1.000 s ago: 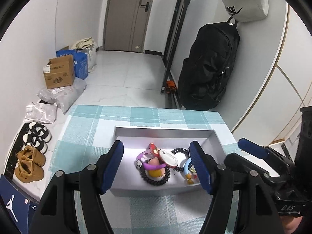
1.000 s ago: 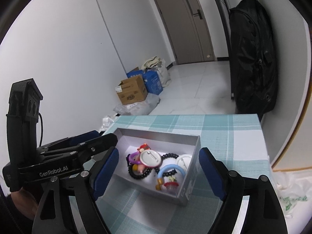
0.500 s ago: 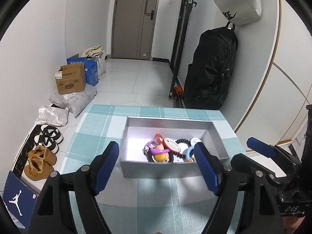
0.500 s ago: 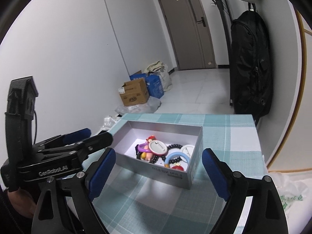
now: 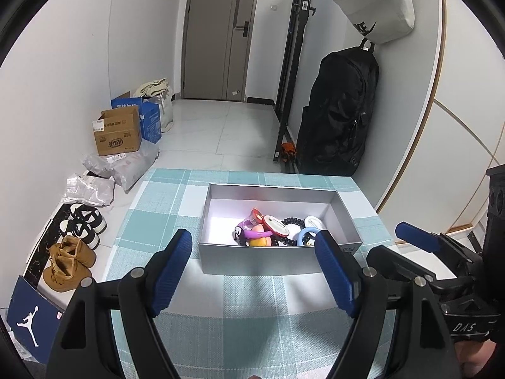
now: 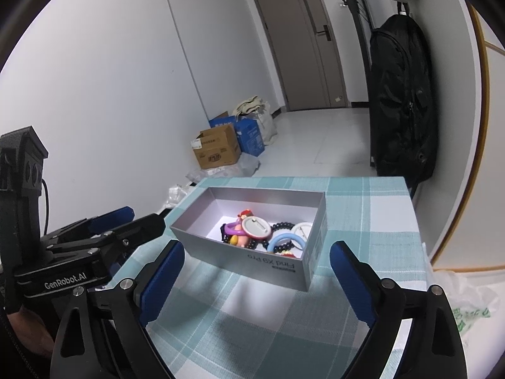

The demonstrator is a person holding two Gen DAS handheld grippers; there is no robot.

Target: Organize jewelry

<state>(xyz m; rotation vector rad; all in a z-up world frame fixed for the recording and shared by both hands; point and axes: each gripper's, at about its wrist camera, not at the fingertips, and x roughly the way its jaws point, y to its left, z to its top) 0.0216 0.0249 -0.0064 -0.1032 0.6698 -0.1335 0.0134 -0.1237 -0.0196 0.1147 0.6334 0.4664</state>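
Jewelry (image 5: pixel 271 232) lay heaped toward the right end of a grey box (image 5: pixel 262 262) on the checked tablecloth (image 5: pixel 252 315) in the left wrist view, beyond the left gripper (image 5: pixel 252 252), jaws apart and empty. From the right wrist view, the right gripper (image 6: pixel 257 260) hung before the box's near corner, its jaws opening with nothing between them.

Home entryway: front door (image 5: pixel 221 34), shoes (image 5: pixel 68 262) by wall, hung backpack (image 5: pixel 339 110), parcel boxes (image 5: pixel 118 131).

Bright, even indoor light; glare inside the box (image 5: pixel 221 221); fisheye-bent, dark-vignetted edges
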